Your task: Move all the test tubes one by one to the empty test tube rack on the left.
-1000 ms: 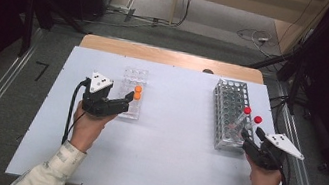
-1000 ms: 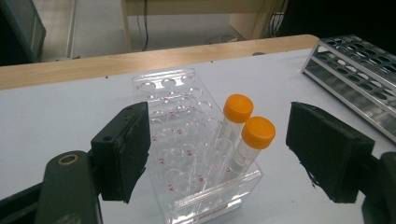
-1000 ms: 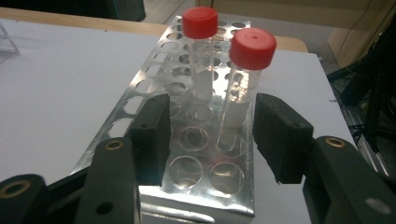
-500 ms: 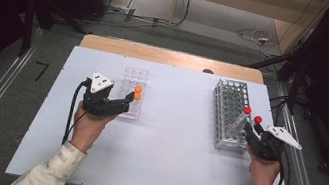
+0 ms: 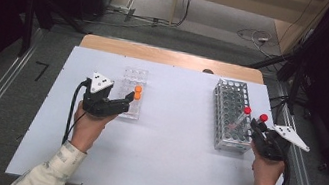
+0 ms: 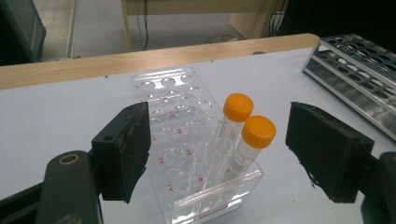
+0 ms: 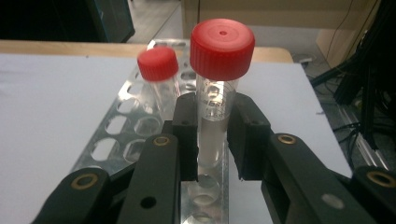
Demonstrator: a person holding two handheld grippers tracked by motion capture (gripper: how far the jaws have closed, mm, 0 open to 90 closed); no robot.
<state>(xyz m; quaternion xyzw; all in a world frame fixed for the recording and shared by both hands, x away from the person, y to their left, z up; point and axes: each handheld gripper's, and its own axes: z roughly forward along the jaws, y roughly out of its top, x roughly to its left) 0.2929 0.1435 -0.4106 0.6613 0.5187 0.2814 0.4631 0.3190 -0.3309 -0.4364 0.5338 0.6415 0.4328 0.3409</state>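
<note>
Gripping a red-capped tube (image 7: 215,93), the right gripper (image 7: 212,140) clamps it just below the cap, over the metal rack's (image 5: 229,114) near right edge; keep it plumb over a hole; left gripper (image 6: 215,149) gapes around the clear rack (image 6: 187,140)

Desk (image 5: 161,163): clear rack (image 5: 132,92) on left half, two capped tubes (image 6: 243,135) standing in its right column, near end. Metal rack (image 5: 230,115) on right half, well apart. One tube (image 7: 159,81) stands in metal rack; another tube (image 7: 219,74) just right of it, above rack's near-right edge.
</note>
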